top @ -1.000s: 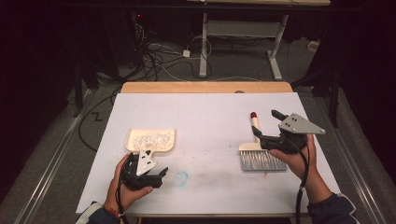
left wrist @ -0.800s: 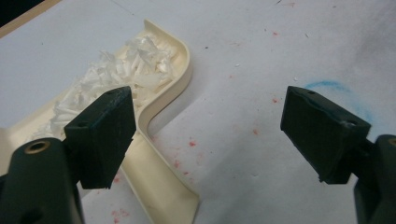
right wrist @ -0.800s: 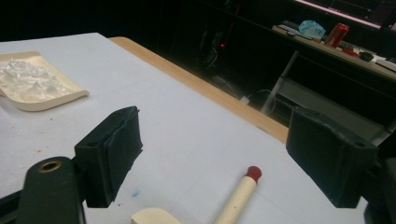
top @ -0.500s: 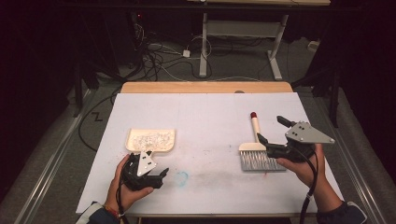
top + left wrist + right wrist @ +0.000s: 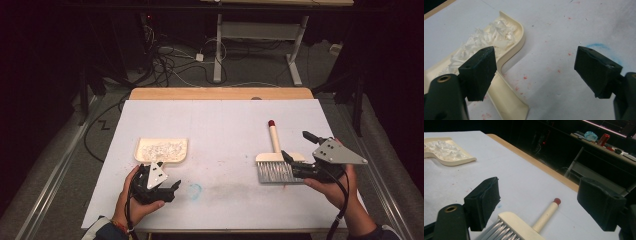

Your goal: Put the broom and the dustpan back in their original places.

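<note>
A cream dustpan (image 5: 161, 149) holding white shreds (image 5: 486, 37) lies at the table's left. Its handle (image 5: 506, 100) runs back under one jaw of my left gripper (image 5: 169, 181), which is open with nothing between its fingers. At the right lies a brush (image 5: 274, 160) with grey bristles and a cream, red-tipped handle (image 5: 546, 216). My right gripper (image 5: 297, 146) hovers just right of the brush head, also open and holding nothing. In the right gripper view the brush head (image 5: 516, 225) sits low between the jaws, with the dustpan (image 5: 454, 161) far off to the left.
White paper (image 5: 225, 130) covers the table, with a bare wooden strip (image 5: 220, 93) along the far edge. A faint blue ring (image 5: 194, 190) marks the paper near my left gripper. Beyond the table are floor cables and desk legs, and a shelf with a red can (image 5: 603, 139).
My right gripper has drifted right and toward the person, away from above the brush. The left gripper, the dustpan and the brush have stayed put.
</note>
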A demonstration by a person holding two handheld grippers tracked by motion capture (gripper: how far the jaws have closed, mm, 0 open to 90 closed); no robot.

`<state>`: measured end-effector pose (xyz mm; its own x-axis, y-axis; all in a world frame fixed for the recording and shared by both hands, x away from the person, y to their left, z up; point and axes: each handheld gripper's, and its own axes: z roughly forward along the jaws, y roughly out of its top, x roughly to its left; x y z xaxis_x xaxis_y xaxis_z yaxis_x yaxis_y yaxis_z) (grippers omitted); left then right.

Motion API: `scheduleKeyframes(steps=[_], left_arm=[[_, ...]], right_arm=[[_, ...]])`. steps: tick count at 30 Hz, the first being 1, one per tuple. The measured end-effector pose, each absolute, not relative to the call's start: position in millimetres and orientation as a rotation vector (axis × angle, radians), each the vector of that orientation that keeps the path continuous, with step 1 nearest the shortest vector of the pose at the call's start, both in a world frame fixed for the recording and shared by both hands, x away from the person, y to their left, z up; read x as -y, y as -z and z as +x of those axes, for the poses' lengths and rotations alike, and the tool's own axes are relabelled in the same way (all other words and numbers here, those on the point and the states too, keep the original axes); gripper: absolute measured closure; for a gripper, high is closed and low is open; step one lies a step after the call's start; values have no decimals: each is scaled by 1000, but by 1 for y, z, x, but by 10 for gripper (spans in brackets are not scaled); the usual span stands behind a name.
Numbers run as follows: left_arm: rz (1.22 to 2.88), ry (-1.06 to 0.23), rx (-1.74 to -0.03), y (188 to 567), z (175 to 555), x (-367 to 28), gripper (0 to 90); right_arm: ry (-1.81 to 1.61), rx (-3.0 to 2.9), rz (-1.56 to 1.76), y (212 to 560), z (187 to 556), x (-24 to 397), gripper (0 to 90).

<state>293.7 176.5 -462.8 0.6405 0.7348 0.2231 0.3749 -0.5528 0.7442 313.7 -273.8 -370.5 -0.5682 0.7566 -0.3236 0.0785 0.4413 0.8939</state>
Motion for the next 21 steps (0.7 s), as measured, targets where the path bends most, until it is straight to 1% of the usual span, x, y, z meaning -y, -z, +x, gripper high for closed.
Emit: scheduleKeyframes(steps=[12,21], left_arm=[[2188,-700,-852,462,293,-176,178],[2184,-707,-847,462,293,-175,178]], right_arm=[[-1142,-1955,704,385,304,287,186],[-1105,-1958,763,403,300,301,190]])
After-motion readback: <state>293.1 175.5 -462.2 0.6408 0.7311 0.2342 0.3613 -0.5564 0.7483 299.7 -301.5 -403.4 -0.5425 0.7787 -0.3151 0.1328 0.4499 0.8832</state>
